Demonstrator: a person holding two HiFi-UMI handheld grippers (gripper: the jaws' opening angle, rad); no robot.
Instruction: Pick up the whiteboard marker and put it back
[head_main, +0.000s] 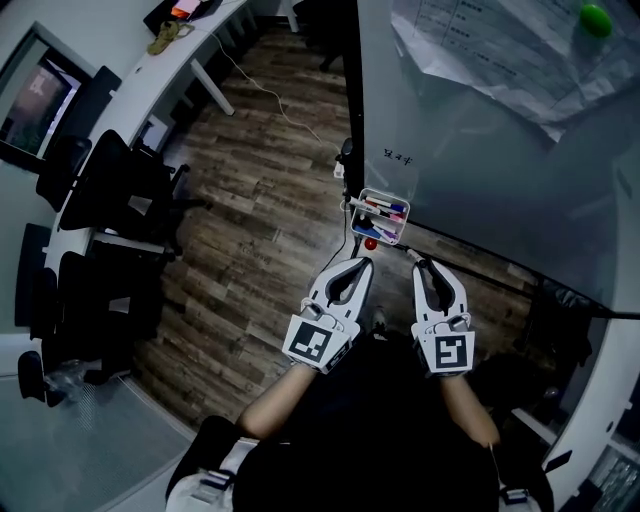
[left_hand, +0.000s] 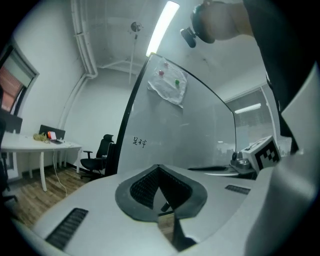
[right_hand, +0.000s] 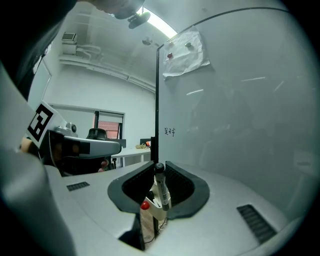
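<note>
Clamping whiteboard marker (right_hand: 161, 192): right hand-held gripper (right_hand: 159, 165), clearest in its own view | left hand-held gripper (left_hand: 159, 167): jaws together

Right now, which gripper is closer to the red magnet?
Left. The left gripper is lined up just short of the red magnet; the right gripper, holding a marker, is off to its right.

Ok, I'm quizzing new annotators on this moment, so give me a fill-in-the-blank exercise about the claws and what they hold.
1. The right claw is shut on a ___.
2. Its cap is ___.
3. The left claw is shut and holds ___.
4. The tray hangs on the ___.

Missing words: marker; black; nothing; whiteboard.
</note>
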